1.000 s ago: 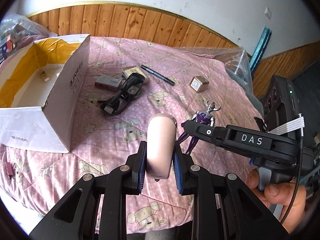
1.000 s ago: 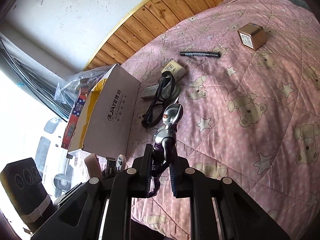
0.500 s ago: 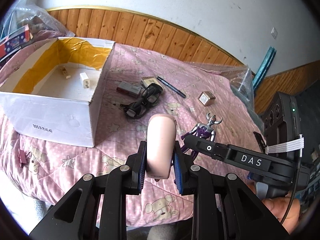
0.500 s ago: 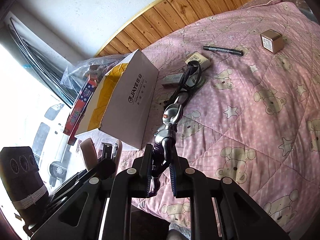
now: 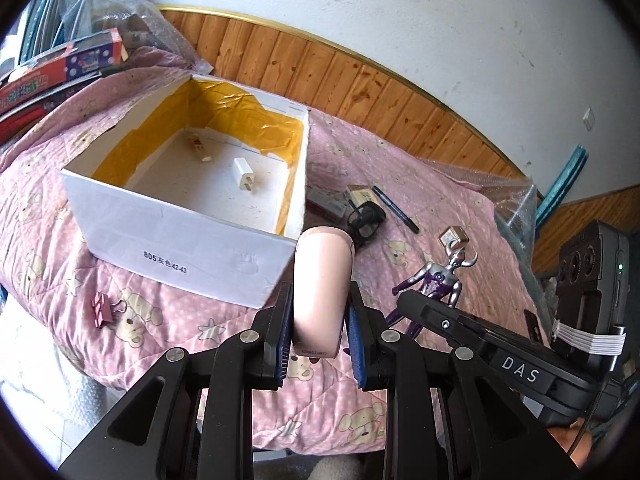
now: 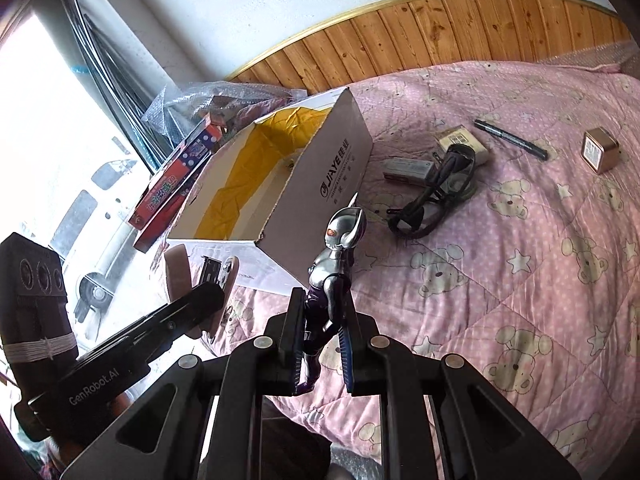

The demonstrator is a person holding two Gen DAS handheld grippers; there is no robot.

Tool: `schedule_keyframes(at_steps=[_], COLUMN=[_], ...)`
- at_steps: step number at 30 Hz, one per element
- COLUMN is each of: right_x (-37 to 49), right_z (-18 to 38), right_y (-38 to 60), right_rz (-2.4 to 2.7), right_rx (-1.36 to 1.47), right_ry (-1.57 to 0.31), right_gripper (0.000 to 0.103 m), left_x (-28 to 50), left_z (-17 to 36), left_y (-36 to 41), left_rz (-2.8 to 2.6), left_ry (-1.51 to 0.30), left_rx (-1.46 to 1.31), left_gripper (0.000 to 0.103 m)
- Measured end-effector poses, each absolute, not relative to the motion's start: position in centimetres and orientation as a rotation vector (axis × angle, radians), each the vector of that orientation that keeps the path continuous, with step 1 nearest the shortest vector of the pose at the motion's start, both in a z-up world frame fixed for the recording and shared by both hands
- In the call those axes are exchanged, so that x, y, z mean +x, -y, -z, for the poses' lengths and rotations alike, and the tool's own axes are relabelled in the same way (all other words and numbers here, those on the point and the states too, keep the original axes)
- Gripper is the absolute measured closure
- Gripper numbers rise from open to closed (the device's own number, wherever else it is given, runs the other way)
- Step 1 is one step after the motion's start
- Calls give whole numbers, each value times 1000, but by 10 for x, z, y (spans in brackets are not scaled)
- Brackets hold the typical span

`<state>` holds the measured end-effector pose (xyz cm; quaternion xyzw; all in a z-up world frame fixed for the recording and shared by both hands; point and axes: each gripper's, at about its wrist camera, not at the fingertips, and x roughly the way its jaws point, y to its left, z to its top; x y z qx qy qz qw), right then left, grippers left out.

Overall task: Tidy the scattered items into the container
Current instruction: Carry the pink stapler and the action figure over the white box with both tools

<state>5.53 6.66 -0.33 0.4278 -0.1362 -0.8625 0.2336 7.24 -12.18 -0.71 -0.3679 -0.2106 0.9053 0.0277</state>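
Both loads have been carried closer to the box (image 5: 180, 236) on the bed: a pink case (image 5: 322, 288) is clamped in the left tongs (image 5: 320, 340), a toy figure (image 6: 334, 268) in the right tongs (image 6: 322, 344); dropping in appears next.

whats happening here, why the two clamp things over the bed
A person is tidying loose items off a pink quilt into a white cardboard box. The left gripper is shut on a pale pink rounded device, and the right gripper is shut on a silver and purple toy figure. Both are held near the box, neither item dropped in yet. A white charger plug already lies inside. A black marker, a coiled cable and a small gold box wait on the quilt.
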Motion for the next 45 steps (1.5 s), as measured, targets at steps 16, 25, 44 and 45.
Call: schedule_keyframes(at_steps=[16,25,44,45], right_x=[38,33,-15,-19], right_z=[-33,-50,-71,-71], right_y=[-12,13,51,53], right_rz=[2321,2291,2241,2237], right_rx=[1087,1046,1031,1035], right_ry=[237,183,113,114], right_gripper=[87,87,87,87], left_x=[62,61,22,19], left_z=[-2,-13,-32,-32], left_y=[171,192,241,244], left_rz=[-2892,-2917,-2911,-2912], left_ry=[692,729,806,809], left_rx=[-1185,-1151,-1142,-1144], left_gripper=[78,78,78,78])
